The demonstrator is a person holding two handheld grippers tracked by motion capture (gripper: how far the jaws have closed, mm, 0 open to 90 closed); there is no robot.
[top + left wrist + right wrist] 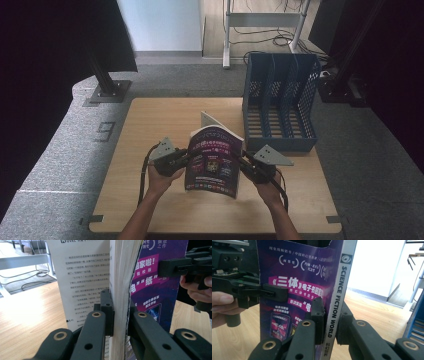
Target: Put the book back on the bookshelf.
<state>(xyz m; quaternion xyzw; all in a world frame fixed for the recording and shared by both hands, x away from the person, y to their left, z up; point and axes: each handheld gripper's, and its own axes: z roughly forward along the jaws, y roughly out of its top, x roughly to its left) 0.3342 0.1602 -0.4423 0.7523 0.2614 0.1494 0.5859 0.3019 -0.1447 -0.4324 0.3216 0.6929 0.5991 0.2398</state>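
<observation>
Grey carpet surrounds a light wooden surface (150, 125), at whose far right corner a blue slotted file rack (280, 105) stands with its compartments seen bare. A purple-covered magazine (214, 161) is held upright above the middle of the surface, between two forearms reaching in from below. The left hand-held gripper (119, 315) is clamped tight on the page edge, one jaw on the cover side and one on the back. The right hand-held gripper (329, 315) is closed on the spine, where "SCIENCE FICTION WORLD" is printed. The magazine is thus lifted and secured at both edges, but it is well short of the rack. By the look of things, carrying it over and sliding it into a slot is still to be done.
</observation>
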